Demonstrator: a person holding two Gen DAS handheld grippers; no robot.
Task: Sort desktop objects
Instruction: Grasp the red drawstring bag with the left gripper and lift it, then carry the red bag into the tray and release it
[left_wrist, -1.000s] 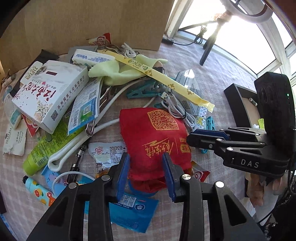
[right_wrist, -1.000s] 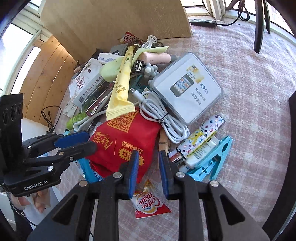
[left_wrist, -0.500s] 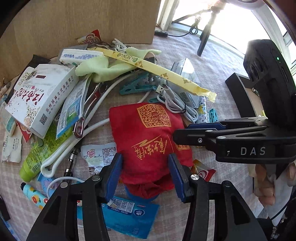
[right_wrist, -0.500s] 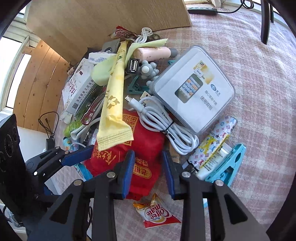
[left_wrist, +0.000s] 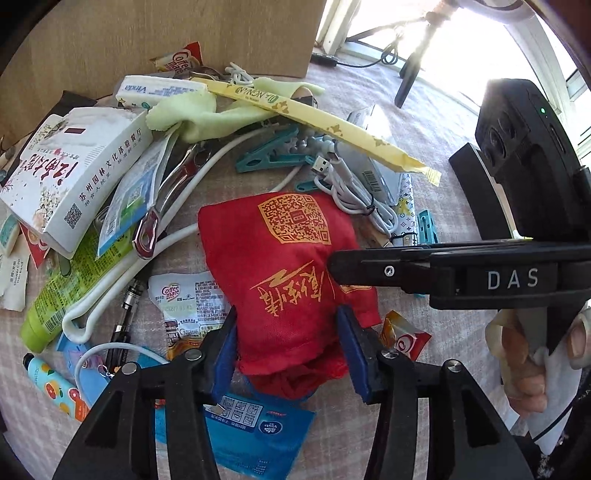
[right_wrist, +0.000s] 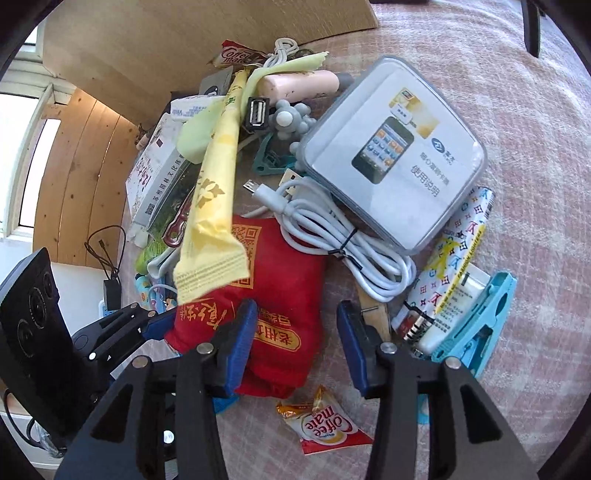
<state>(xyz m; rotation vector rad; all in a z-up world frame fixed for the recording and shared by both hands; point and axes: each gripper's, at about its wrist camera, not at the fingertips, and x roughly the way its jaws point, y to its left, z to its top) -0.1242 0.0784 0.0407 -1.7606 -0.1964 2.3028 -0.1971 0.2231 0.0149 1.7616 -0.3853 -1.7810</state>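
Strong daylight pours in through the window (left_wrist: 461, 44), blown out to white glare in the left view. The clutter is bright and sharp with short shadows. Fisheye bending curves everything, and the corners go black.

3 Coffee-mate sachets (left_wrist: 177, 61) are counted in the left wrist view: 1 by the cardboard, 1 white, 1 beside the pouch. 1 red pouch (left_wrist: 291, 258), 1 yellow stick packet (left_wrist: 317, 123), 1 white carton (left_wrist: 74, 173) and 1 green tube (left_wrist: 59, 295) are seen. 1 clear case (right_wrist: 395, 155) and 1 bundled white cable (right_wrist: 343, 240) are counted in the right wrist view.
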